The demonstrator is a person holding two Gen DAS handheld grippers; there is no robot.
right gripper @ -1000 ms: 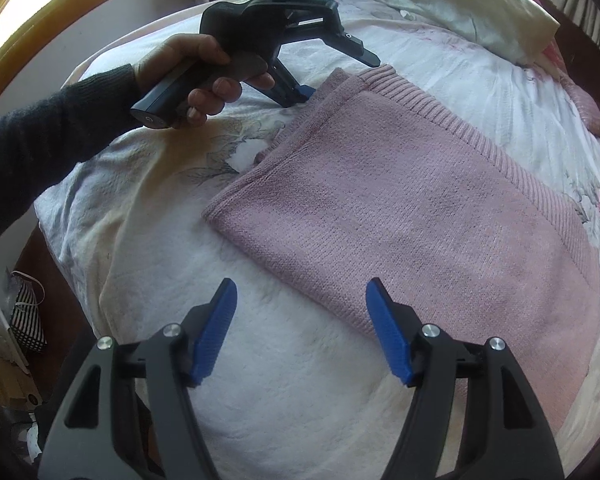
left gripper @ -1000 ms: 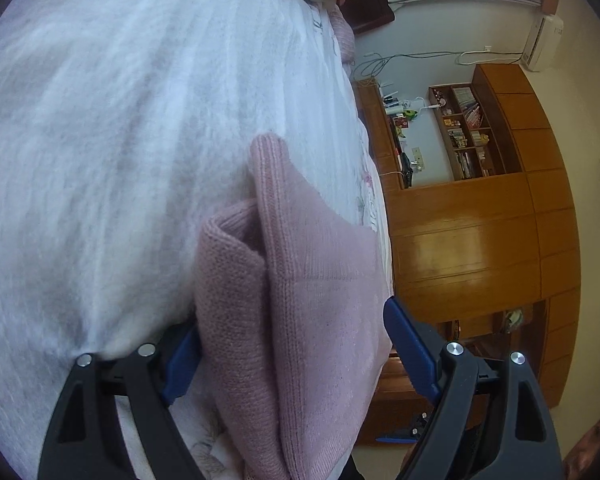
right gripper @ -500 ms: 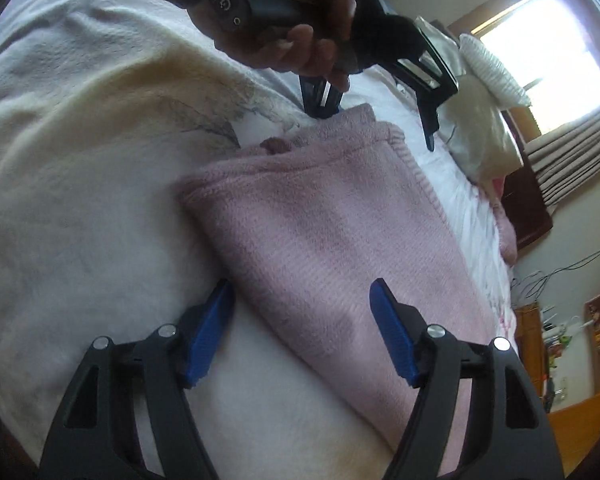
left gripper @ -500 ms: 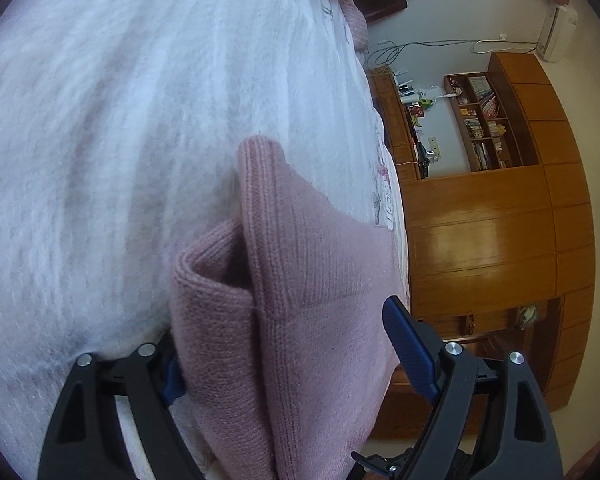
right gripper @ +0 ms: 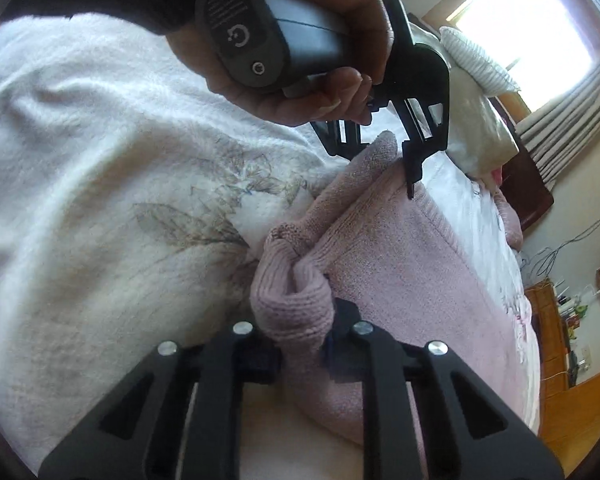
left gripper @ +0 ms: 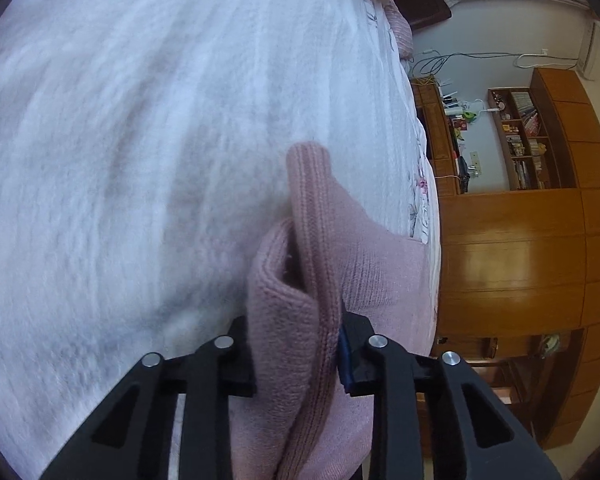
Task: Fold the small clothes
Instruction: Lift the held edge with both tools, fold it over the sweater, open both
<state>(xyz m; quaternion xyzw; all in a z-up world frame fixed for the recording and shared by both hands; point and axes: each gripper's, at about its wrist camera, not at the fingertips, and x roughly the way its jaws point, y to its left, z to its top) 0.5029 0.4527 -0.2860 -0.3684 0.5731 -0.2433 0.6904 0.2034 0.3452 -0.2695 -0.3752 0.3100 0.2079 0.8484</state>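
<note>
Right wrist view: pink knit sweater spread on white floral blanket. Best lifted evenly at both pinched corners, then carried across to meet the far edge. Right gripper clamped nearly closed on a bunched near corner; left gripper, likewise nearly closed, pinching the ribbed hem corner.

No readable words or numbers. Grey plastic handle butt of the held gripper carries only a circular arrow-like symbol.
</note>
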